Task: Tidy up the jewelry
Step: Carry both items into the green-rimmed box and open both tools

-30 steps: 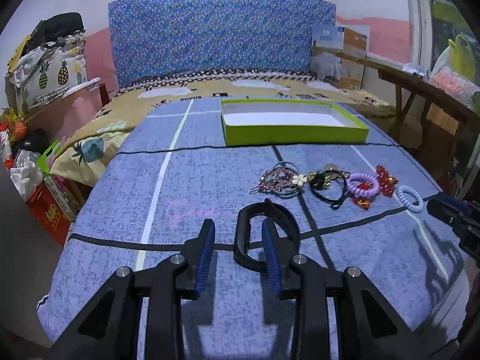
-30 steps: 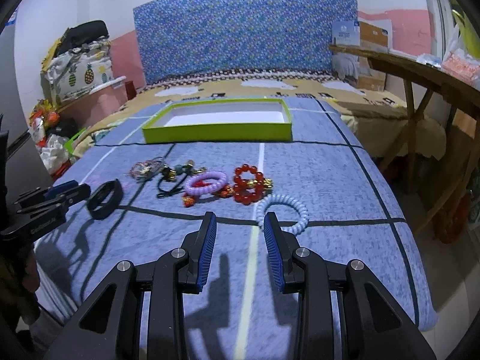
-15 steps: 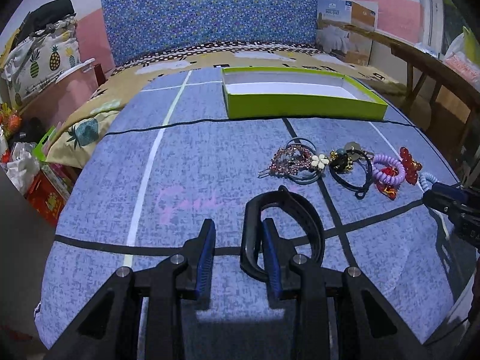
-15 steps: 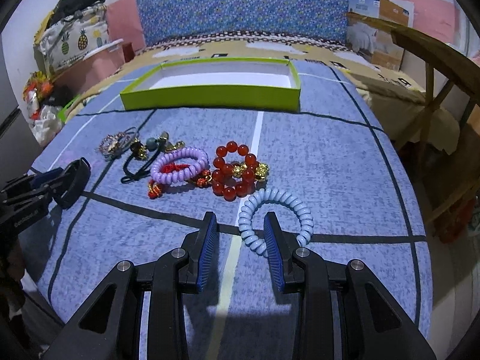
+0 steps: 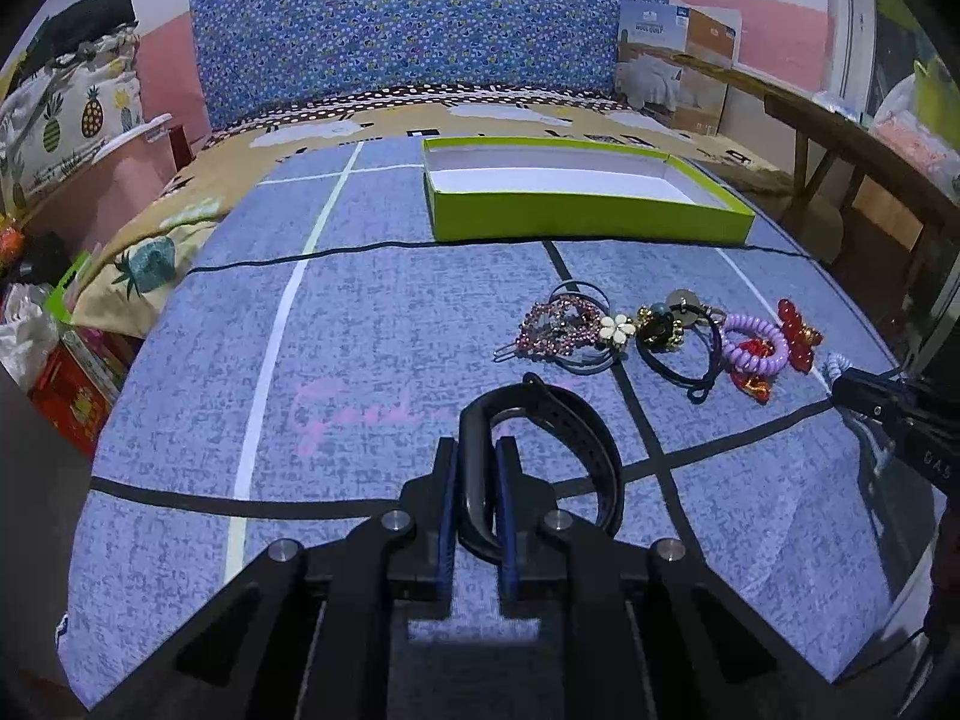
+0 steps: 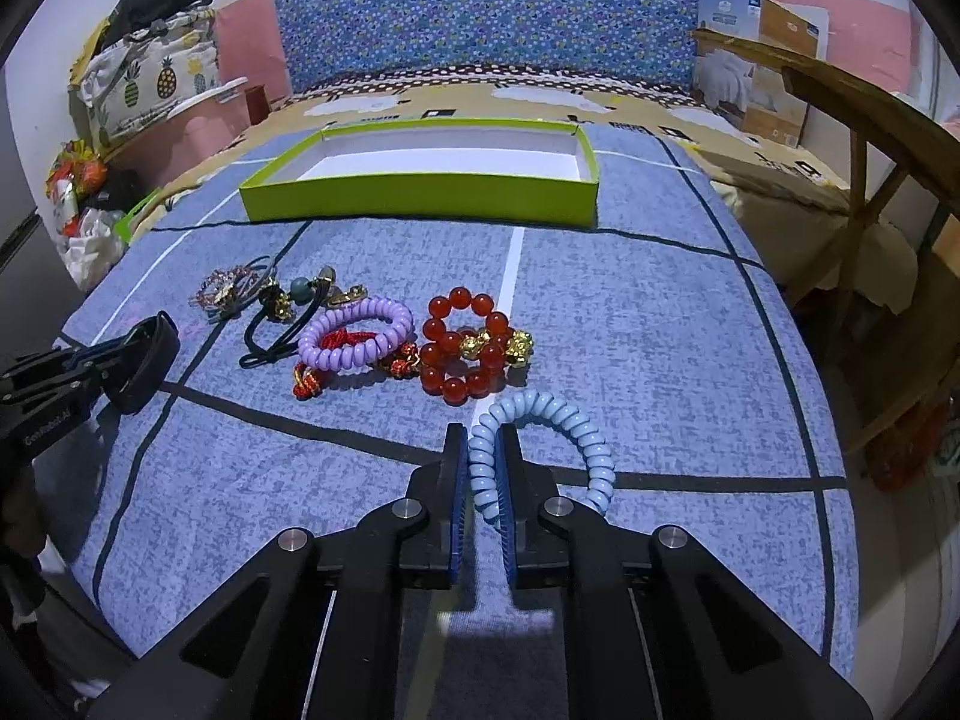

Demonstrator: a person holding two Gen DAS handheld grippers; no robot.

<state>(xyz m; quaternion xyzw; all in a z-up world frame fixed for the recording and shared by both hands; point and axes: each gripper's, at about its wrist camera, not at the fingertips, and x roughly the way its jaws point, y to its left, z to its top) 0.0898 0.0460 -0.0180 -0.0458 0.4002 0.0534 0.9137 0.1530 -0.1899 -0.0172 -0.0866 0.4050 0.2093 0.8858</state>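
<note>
My left gripper (image 5: 477,450) has its jaws closing on the near side of a black wristband (image 5: 576,426), and both blue pads touch it. In the right wrist view my right gripper (image 6: 485,438) closes the same way on a light blue coil bracelet (image 6: 576,420) lying on the blue bedsheet. Beyond them lie a red bead bracelet (image 6: 462,348), a purple coil bracelet (image 6: 354,342), a black hair tie (image 6: 282,330) and a beaded hair clip (image 5: 558,324). Farther back stands an open green box (image 5: 588,219) with a white inside.
The blue sheet (image 5: 372,324) drops off at the near and side edges. A wooden table (image 6: 864,120) stands to the right of the bed. Bags and a pineapple-print bundle (image 5: 66,120) pile up on the left. A patterned headboard (image 5: 420,18) closes off the back.
Both grippers went from wide open to closed: the left on the black wristband, the right on the light blue coil bracelet. Each also moved slightly forward over its item.
</note>
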